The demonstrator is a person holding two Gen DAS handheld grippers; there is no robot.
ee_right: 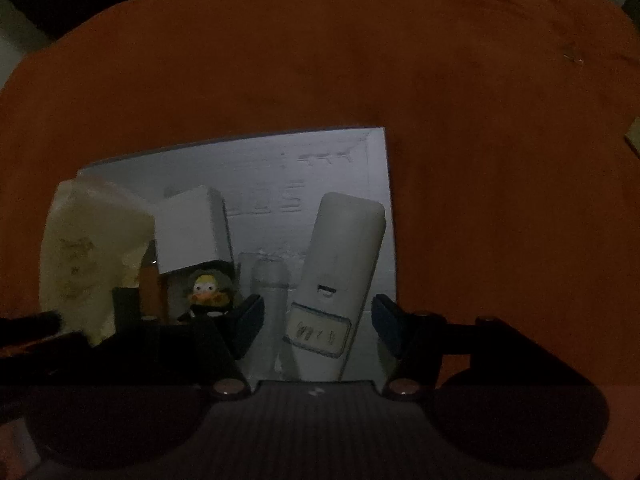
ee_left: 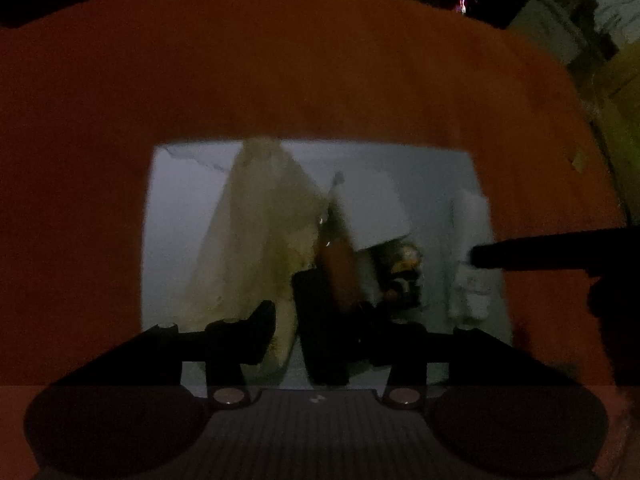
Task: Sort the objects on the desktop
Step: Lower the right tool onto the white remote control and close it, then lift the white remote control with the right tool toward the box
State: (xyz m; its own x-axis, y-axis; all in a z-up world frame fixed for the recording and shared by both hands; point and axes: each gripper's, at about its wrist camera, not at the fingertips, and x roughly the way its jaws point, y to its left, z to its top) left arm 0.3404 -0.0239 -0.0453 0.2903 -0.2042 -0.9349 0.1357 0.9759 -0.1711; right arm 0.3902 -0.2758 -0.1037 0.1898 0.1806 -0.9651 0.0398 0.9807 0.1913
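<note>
Right wrist view: right gripper [ee_right: 318, 326] spread wide around white thermometer [ee_right: 340, 280], lower centre, inside white tray [ee_right: 376, 168] on orange cloth [ee_right: 480, 120]. Duck figurine [ee_right: 209, 290] lower left. Left wrist view: left gripper [ee_left: 332, 320] parted, holding nothing visible; dim.

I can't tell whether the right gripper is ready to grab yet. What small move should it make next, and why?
Probably ease forward and close. The right gripper is open, its fingers either side of the long white thermometer-like device with a small display, which lies in the shallow white box on the orange cloth.
</note>
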